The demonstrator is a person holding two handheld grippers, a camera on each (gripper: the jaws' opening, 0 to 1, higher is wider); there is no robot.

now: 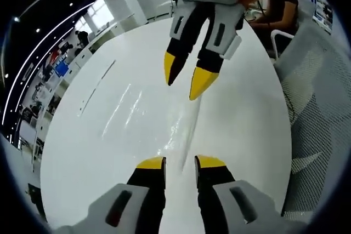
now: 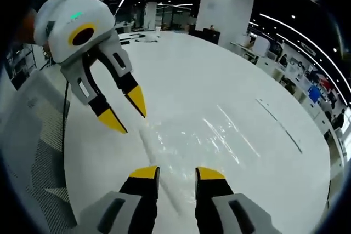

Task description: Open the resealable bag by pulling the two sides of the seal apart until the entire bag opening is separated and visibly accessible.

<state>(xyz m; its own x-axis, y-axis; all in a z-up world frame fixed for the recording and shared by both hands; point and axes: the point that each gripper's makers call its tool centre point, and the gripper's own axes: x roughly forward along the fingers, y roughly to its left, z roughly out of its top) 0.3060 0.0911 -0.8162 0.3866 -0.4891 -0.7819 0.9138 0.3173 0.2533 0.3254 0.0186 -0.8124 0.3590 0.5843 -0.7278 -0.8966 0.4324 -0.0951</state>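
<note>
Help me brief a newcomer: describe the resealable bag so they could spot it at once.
On the large white table, look between the two yellow-tipped hand-held grippers facing each other. The resealable bag lies flat there, its seal strip running from one gripper toward the other. It is clear, showing mostly as glossy streaks on the white surface.

The surface [image 1: 98, 135] is white, smooth and glossy, throwing back long streaks of ceiling light. On it lies the resealable bag [image 1: 184, 127], a clear, thin plastic film, slick and shiny, its creases catching bright glints; in the right gripper view the same bag [image 2: 192, 135] looks nearly see-through against the white. The left tongs [image 1: 180, 163] have matt black plastic jaws with smooth yellow tips and pale grey, satin-finished housings. The right tongs [image 1: 189, 83] look the same: black, yellow-tipped, under a white moulded plastic shell. A chair [image 1: 315, 97] beside the surface has white, open-weave mesh.
</note>
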